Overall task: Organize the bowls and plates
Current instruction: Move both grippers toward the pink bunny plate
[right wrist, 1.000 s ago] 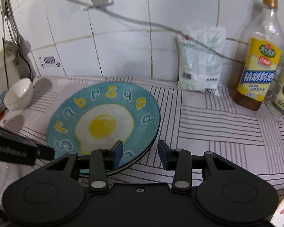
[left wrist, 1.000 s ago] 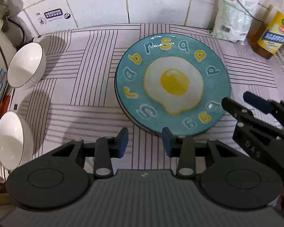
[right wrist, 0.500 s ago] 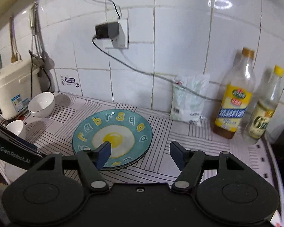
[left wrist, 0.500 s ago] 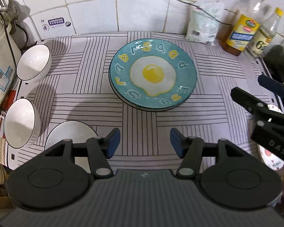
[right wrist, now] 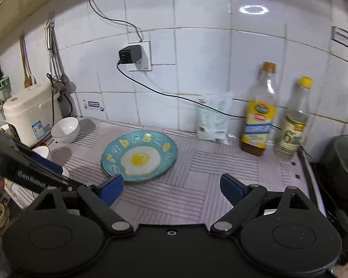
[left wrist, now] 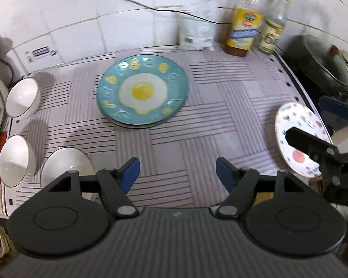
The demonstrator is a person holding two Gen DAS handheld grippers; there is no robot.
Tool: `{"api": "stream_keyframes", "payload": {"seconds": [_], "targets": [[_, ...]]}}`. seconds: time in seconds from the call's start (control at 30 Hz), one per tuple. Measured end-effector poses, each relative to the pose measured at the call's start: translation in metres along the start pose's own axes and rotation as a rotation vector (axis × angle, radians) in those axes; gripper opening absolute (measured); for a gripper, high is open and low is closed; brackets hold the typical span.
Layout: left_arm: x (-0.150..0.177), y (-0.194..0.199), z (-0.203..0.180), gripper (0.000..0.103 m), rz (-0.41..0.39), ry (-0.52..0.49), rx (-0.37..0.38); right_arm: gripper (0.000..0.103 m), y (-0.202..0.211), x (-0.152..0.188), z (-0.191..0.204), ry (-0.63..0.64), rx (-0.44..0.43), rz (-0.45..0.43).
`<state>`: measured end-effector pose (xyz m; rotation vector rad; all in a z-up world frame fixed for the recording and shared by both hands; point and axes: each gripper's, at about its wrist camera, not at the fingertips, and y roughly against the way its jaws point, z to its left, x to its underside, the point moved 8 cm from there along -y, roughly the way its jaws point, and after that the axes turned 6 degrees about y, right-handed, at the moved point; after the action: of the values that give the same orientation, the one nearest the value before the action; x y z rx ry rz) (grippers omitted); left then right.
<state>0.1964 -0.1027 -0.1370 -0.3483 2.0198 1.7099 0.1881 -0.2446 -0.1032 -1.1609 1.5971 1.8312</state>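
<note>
At frame left, three glossy white bowls (left wrist: 22, 97) line the striped tabletop (left wrist: 220, 120); the left gripper (left wrist: 177, 173), jaws opening on nothing, should take a rim squarely; centre, the smooth blue egg-print plate (left wrist: 142, 91) tops a stack; right, a speckled plate (left wrist: 297, 139) lies flat; the right gripper (right wrist: 171, 187), jaws opening, is empty.

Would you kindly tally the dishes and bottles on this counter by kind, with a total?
White bowls: 3
Plates: at least 2 – the blue egg plate, which rests on something whose edge shows beneath it, and the white patterned plate
Bottles: 2
Total: 7 at least
</note>
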Motion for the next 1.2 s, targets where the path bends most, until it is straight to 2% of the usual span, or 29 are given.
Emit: {"api": "stream_keyframes", "payload": {"seconds": [0.13,0.27,0.33,0.7,0.9,1.0,1.2], "targets": [[0.006,0.001,-0.024,0.079,-0.004,-0.061,0.000,0.093,0.022,0.016,-0.010,-0.029,0.031,-0.011],[0.012,0.004,-0.046,0.092,-0.025,-0.097,0.021,0.093,0.038,0.030,-0.024,-0.053,0.102,-0.029],[0.014,0.005,-0.056,0.094,-0.042,-0.110,0.028,0.094,0.044,0.036,-0.033,-0.076,0.133,-0.042],[0.018,-0.021,-0.092,0.095,-0.063,-0.129,0.021,0.096,0.051,0.083,-0.073,-0.218,0.272,-0.051],[0.018,-0.056,-0.119,0.095,-0.042,-0.132,0.051,0.096,0.050,0.113,-0.102,-0.342,0.288,-0.110],[0.023,-0.073,-0.132,0.095,0.010,-0.136,0.097,0.096,0.045,0.129,-0.115,-0.384,0.329,-0.097],[0.025,-0.101,-0.152,0.092,0.024,-0.112,0.128,0.095,0.029,0.162,-0.139,-0.431,0.422,-0.066]]}}
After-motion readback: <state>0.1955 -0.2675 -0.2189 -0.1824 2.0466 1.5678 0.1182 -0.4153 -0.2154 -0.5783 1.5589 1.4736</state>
